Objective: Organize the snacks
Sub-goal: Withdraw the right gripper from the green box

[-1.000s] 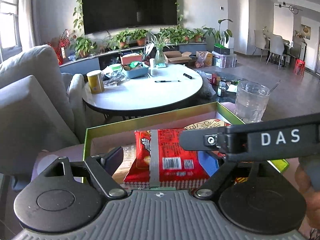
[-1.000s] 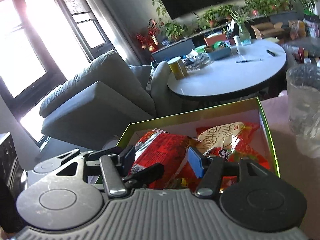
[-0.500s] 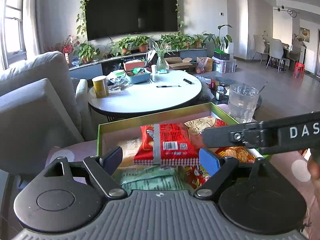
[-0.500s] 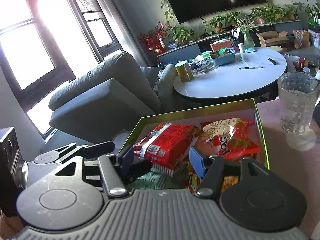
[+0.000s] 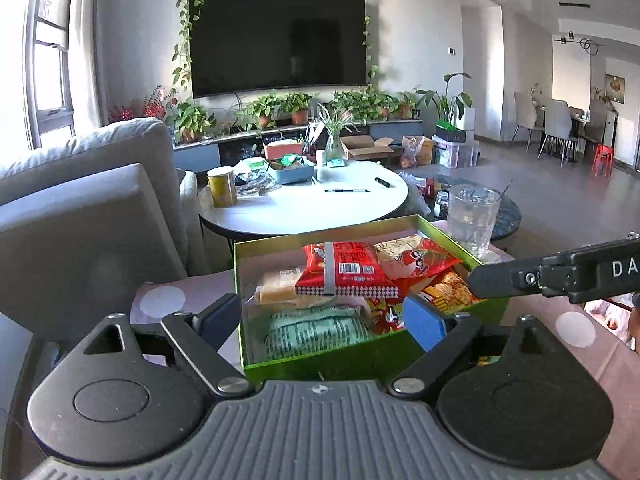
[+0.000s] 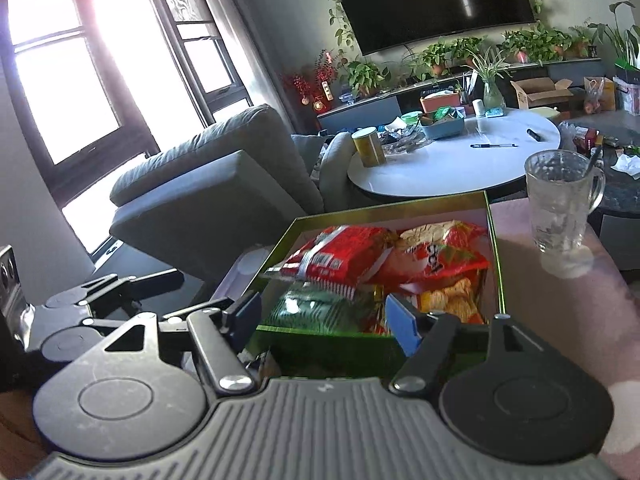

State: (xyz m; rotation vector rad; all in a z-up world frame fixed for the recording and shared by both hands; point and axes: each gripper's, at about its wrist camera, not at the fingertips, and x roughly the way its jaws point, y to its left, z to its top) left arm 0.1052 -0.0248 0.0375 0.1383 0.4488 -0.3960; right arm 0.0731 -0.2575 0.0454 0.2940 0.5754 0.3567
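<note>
1. Both grippers have pulled back from the green box (image 5: pixel 320 354); a second ago they were low over the snacks, now the whole box shows in both views.
2. Right gripper (image 6: pixel 326 320) jaws have just been opening, nothing between them. Left gripper (image 5: pixel 324 320) also spread wider, empty.
3. Reads as a release: red packet (image 5: pixel 346 268) lies free in the box, on top of the pile.
4. Box contents: red packet at centre, orange-red chip bag (image 5: pixel 420 258) right of it, pale wrapped bar (image 5: pixel 280 286) left, green packet (image 5: pixel 316 330) at the near wall.
5. Glass mug (image 6: pixel 560 208) stands outside, right of the box.
</note>
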